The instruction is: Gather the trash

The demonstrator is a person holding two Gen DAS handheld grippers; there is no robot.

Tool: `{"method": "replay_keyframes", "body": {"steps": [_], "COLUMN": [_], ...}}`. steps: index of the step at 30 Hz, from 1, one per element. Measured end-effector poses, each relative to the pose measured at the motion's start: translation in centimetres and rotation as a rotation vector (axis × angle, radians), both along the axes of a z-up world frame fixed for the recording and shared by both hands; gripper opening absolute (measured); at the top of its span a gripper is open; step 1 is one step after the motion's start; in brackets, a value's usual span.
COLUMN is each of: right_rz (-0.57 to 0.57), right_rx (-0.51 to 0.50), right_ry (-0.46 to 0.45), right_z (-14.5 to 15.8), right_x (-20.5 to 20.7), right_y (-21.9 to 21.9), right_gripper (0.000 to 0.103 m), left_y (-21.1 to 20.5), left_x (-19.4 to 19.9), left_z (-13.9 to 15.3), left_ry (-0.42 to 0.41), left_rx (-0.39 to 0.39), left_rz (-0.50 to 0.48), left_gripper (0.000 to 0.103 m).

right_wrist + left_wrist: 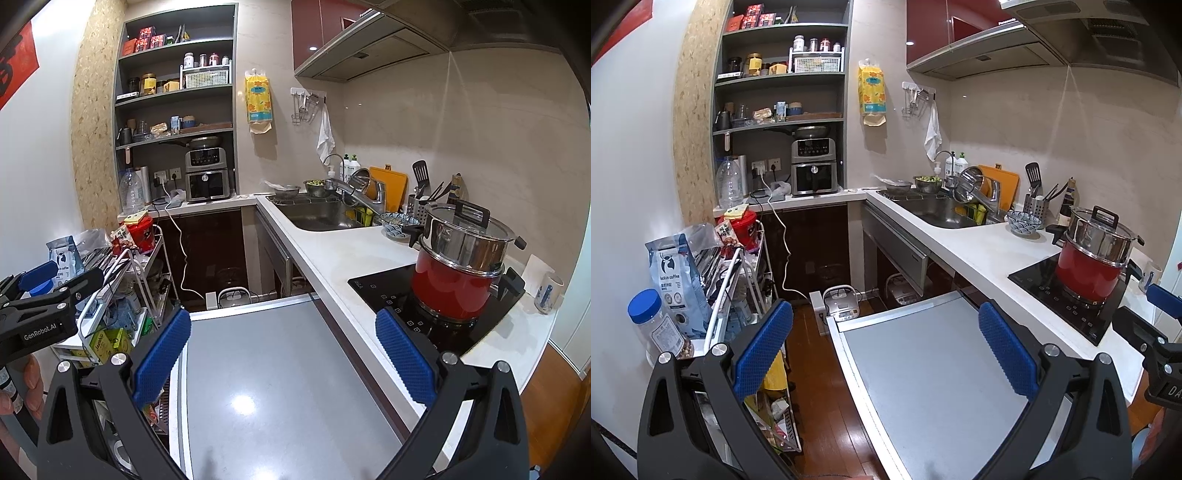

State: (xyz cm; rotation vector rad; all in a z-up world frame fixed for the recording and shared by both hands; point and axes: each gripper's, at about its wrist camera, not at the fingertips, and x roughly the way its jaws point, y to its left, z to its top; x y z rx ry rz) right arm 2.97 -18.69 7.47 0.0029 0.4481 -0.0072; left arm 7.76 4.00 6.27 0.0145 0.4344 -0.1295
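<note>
Both the left tongs (884, 347) and right tongs (282, 354) hang wide open and empty above a grey pull-out desk (934, 369), no obvious trash visible, so reaching blindly risks knocking the red pot (452, 288) or crowded cart (738, 280).

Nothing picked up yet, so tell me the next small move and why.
Probably swing the left gripper toward the white wire cart, where a crumpled red snack packet lies on top. Both the left and right gripper are open, empty, and over the bare grey pull-out surface.
</note>
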Motion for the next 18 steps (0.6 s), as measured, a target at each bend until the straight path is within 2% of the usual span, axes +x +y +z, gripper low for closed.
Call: {"method": "replay_keyframes", "body": {"steps": [18], "right_rz": [0.003], "right_rx": [0.001], "right_ry": [0.003], "right_z": [-0.06], "right_x": [-0.03], "right_y": [0.19], "right_gripper": [0.099], "left_y": [-0.01], "left_x": [0.08], "left_z": [0.14], "left_ry": [-0.001], "left_rx": [-0.004], "left_rz": [0.011], "left_gripper": [0.101]}}
